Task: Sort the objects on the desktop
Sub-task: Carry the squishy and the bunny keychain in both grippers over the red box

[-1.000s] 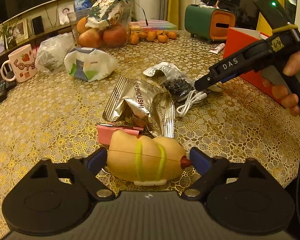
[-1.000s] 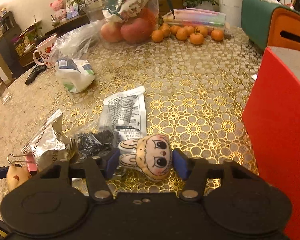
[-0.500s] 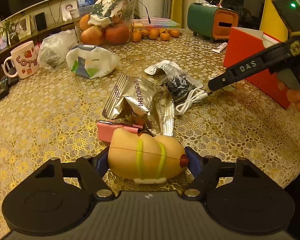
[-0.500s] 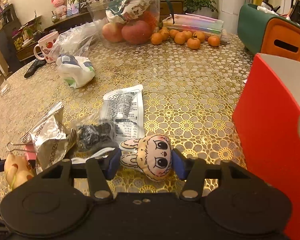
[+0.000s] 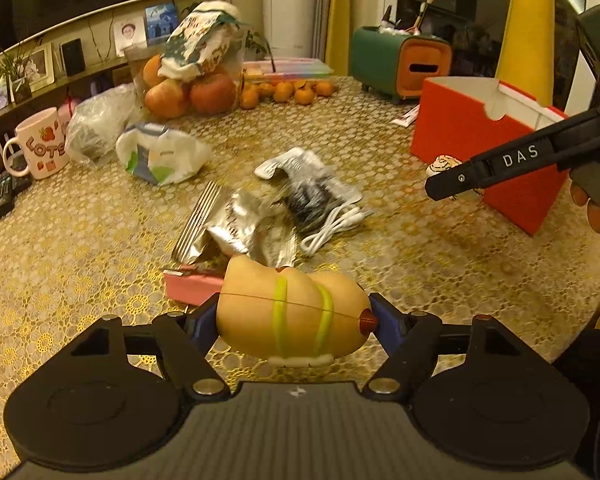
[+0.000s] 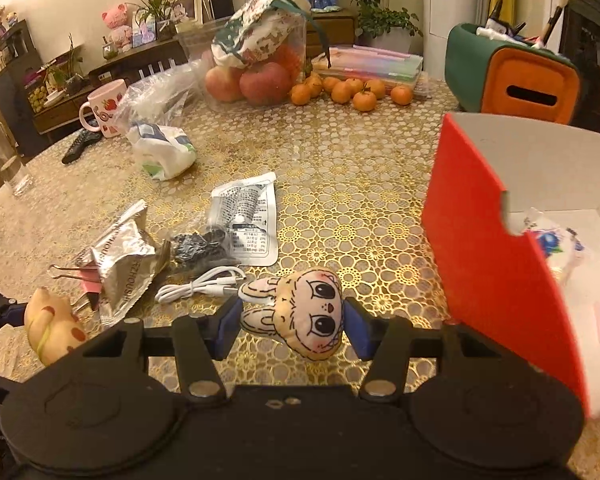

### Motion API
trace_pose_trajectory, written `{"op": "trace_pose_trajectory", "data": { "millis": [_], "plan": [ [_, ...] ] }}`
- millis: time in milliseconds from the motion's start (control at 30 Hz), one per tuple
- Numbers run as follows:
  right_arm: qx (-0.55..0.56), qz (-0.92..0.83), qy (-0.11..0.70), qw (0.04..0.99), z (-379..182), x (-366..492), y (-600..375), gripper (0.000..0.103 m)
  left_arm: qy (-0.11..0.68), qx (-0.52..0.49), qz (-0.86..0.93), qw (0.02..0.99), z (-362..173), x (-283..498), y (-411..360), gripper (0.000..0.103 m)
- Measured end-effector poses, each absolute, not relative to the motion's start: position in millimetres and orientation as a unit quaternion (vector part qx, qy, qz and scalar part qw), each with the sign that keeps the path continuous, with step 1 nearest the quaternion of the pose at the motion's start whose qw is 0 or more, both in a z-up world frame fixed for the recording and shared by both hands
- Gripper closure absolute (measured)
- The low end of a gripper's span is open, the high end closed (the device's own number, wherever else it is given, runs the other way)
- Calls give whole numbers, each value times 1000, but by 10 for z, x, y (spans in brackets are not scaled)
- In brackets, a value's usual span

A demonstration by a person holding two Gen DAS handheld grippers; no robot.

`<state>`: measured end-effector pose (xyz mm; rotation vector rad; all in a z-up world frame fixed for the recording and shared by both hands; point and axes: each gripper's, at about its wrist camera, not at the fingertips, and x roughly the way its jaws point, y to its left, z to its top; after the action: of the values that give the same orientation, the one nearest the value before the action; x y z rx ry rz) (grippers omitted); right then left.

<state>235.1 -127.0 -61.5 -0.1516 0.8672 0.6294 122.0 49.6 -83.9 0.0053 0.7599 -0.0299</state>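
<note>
Both are angling down over the tabletop (image 5: 80, 248): left hand-held gripper (image 5: 294, 318) is clamping the squishy toy (image 5: 292, 316), right hand-held gripper (image 6: 290, 322) is pinching the bunny plush (image 6: 300, 316) near the red box (image 6: 484, 256).

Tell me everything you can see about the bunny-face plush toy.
The cream fabric bunny-face plush toy has big black drawn eyes, pink cheeks and two outlined ears pointing left. It looks soft and stuffed. The right hand-held gripper pinches it between its blue pads, lifted off the gold lace tablecloth, beside the red box.

Pink strawberry mug (image 5: 36, 144), bag of apples (image 6: 256, 60), loose tangerines (image 6: 352, 90), green-and-orange tissue box (image 5: 400, 62), remote control (image 5: 6, 194)
</note>
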Motion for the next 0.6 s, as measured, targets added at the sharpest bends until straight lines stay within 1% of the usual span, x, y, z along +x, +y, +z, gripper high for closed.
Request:
{"op": "trace_pose_trajectory", "data": {
  "millis": [600],
  "plan": [
    [-50,308,371,875,-8,1890,-1825,50,335,6,-60,940,-175,1174,-17,27]
  ]
}}
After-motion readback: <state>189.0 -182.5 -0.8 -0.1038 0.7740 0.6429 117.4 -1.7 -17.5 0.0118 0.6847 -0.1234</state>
